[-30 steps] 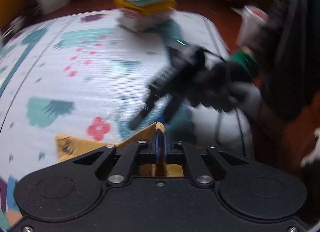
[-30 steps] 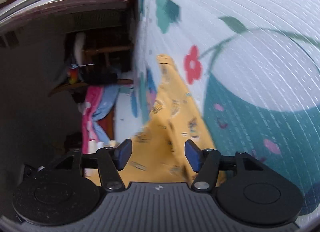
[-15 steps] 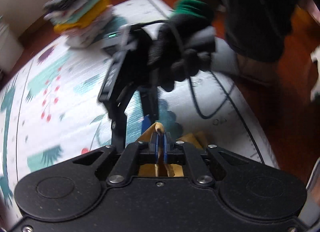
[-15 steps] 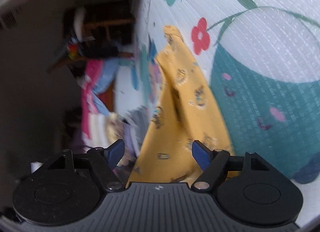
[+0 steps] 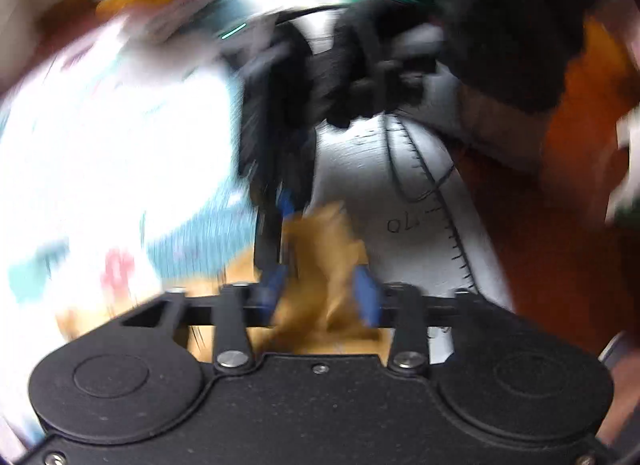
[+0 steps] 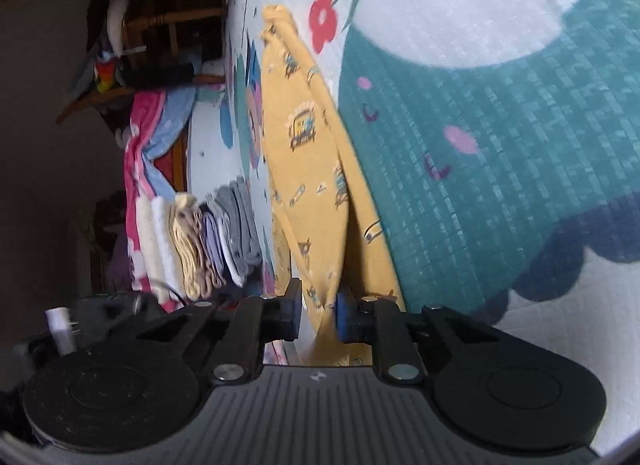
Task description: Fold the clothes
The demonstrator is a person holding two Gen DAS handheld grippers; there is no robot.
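A yellow printed garment (image 6: 304, 137) lies stretched in a long fold across the patterned play mat (image 6: 500, 185). In the right wrist view my right gripper (image 6: 318, 315) has its blue pads pressed on the near end of the cloth. The left wrist view is blurred by motion. There my left gripper (image 5: 320, 291) stands open, and a bunched corner of the yellow garment (image 5: 320, 241) sits loose between its fingers. A black-gloved hand (image 5: 360, 65) holds the right gripper just above that corner.
A stack of folded clothes (image 6: 216, 241) rests at the mat's edge beside pink and blue bedding (image 6: 152, 137). A black cable (image 5: 412, 185) trails over the white mat border. Red-brown floor (image 5: 540, 245) lies beyond it, where a person sits.
My left gripper was shut on the garment's corner and has opened. My right gripper was wide open and has closed on the cloth next to it.
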